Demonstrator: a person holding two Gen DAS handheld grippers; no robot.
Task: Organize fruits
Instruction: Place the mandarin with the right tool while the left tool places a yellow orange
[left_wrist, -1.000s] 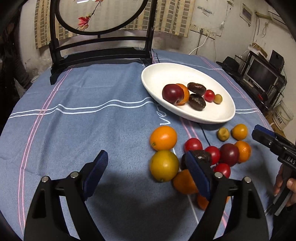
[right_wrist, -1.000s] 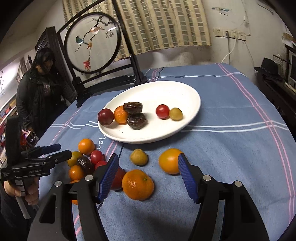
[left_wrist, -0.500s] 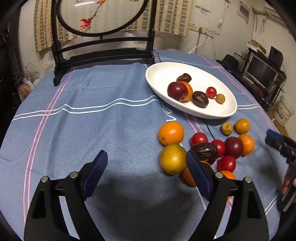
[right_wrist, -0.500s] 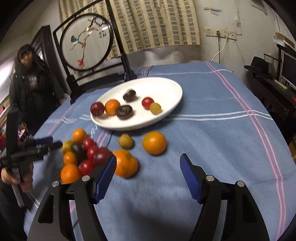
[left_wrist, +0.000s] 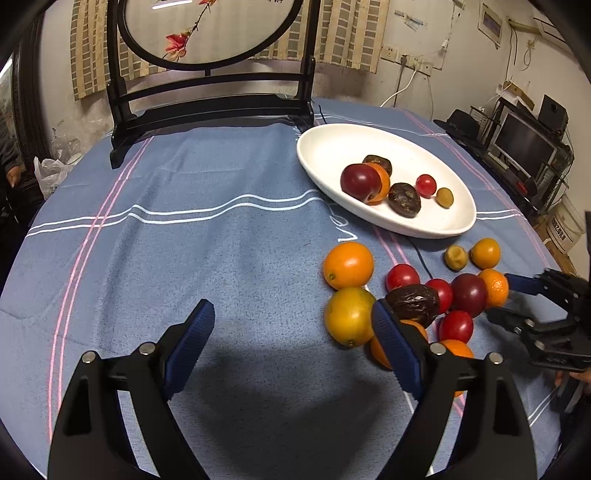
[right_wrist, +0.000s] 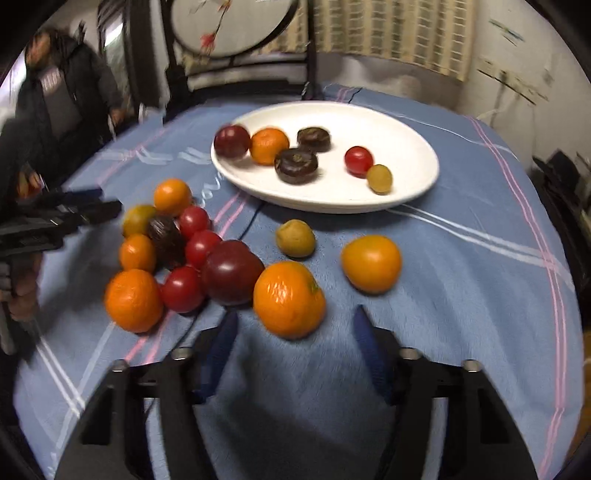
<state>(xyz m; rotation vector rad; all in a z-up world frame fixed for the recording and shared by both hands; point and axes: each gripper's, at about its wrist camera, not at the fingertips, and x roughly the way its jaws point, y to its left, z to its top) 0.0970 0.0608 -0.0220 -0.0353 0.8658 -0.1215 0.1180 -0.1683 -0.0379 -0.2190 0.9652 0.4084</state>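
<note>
A white oval plate (left_wrist: 332, 147) (right_wrist: 406, 147) at the far right of the blue cloth holds a plum, a mandarin, two dark dried fruits, a cherry tomato and a small yellow fruit. Several oranges, tomatoes, a plum (right_wrist: 231, 271) and a dark fruit (left_wrist: 413, 304) lie loose in front of it. My right gripper (right_wrist: 294, 317) (left_wrist: 509, 301) is closing, its tips either side of a mandarin (right_wrist: 288, 299) without touching it. My left gripper (left_wrist: 291, 317) stands open over bare cloth, left of the cluster, with nothing between its fingers.
A dark wooden stand with a round embroidered screen (left_wrist: 207, 103) stands at the table's back edge. A person (right_wrist: 59, 92) stands beyond the left edge. A monitor and shelves (left_wrist: 524, 147) sit off to the right. A thin black cable (left_wrist: 417, 254) runs from under the plate.
My right gripper has dropped and rolled in toward the loose mandarin, and its jaws have narrowed. The left gripper has stayed open in the same place.
</note>
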